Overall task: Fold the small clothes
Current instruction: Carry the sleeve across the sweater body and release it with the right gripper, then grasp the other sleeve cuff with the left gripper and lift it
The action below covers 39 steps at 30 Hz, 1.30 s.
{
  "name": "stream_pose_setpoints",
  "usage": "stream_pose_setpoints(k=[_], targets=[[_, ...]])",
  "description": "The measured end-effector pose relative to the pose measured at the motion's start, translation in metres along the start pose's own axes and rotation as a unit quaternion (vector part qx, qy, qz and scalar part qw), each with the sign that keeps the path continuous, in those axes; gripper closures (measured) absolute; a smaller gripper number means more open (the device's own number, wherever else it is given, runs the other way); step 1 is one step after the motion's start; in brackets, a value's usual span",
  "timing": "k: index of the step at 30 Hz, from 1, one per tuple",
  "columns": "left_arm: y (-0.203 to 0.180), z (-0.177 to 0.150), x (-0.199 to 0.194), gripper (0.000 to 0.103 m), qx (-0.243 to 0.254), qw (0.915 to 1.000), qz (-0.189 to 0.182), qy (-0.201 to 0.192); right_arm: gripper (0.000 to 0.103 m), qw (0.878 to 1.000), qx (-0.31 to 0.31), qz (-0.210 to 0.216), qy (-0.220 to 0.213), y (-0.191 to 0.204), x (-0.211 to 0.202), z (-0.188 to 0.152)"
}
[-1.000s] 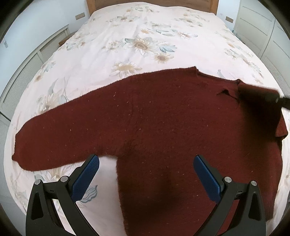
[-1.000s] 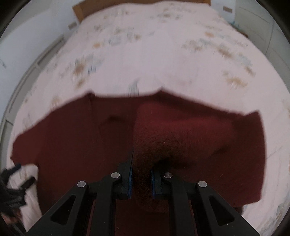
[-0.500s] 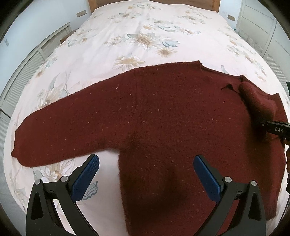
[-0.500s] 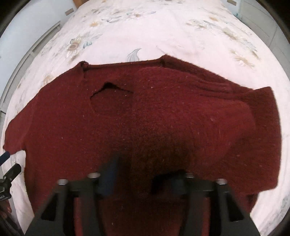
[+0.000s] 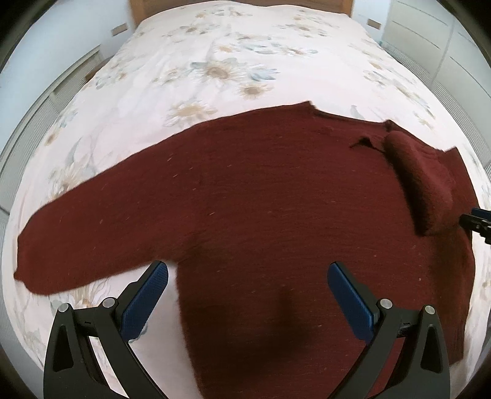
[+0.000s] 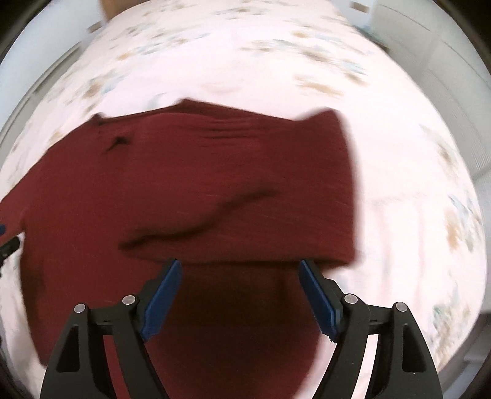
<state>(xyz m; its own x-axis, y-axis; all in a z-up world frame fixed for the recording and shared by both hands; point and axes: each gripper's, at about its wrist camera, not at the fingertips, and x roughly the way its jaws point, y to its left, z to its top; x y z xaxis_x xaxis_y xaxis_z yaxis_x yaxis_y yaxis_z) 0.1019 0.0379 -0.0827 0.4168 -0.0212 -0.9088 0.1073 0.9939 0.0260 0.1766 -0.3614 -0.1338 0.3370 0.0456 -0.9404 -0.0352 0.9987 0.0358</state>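
The dark red sweater (image 5: 260, 214) lay flat on the floral bedspread (image 5: 214, 61), one sleeve folded across it, while the left gripper (image 5: 247, 294) hovered wide open and the right gripper's (image 6: 239, 291) jaws were opening, both empty

A wide bed (image 5: 233, 129) is filling most of both views, and a pale cover (image 5: 285, 76) printed with beige flowers and grey-blue leaves is spreading smoothly across it. A wooden headboard (image 5: 239, 4) is showing along the far edge. Light blue walls (image 5: 67, 27) are rising behind and to the left, where a small plate (image 5: 118, 29) is sitting on the wall. Pale slatted panels (image 5: 33, 119) are running along the left side of the bed, and white cabinet doors (image 5: 442, 40) are standing on the right. Soft, even daylight is washing over everything; the right wrist view is blurring.
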Motion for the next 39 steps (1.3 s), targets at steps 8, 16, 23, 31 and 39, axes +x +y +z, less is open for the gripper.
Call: stream_pose_setpoints(k=[8, 16, 23, 31, 39], targets=[[-0.067, 0.027, 0.013, 0.001, 0.083, 0.9963, -0.025, -0.001, 0.023, 0.998, 0.057, -0.036, 0.008, -0.06, 0.021, -0.016], [-0.157, 0.062, 0.027, 0.001, 0.167, 0.9847, -0.05, -0.013, 0.023, 0.997, 0.075, -0.016, 0.009, -0.068, 0.036, -0.019], [-0.233, 0.073, 0.051, 0.001, 0.246, 0.9677, -0.055, -0.008, 0.023, 0.997, 0.079, -0.008, 0.01, -0.077, 0.039, -0.022], [-0.292, 0.068, 0.092, 0.001, 0.328, 0.9442, -0.024, 0.014, 0.023, 0.996, 0.085, -0.002, 0.015, -0.077, 0.047, -0.024], [-0.304, 0.079, 0.13, 0.04, 0.315, 0.9473, -0.017, 0.055, 0.023, 0.996, 0.084, -0.003, 0.014, -0.077, 0.05, -0.023]])
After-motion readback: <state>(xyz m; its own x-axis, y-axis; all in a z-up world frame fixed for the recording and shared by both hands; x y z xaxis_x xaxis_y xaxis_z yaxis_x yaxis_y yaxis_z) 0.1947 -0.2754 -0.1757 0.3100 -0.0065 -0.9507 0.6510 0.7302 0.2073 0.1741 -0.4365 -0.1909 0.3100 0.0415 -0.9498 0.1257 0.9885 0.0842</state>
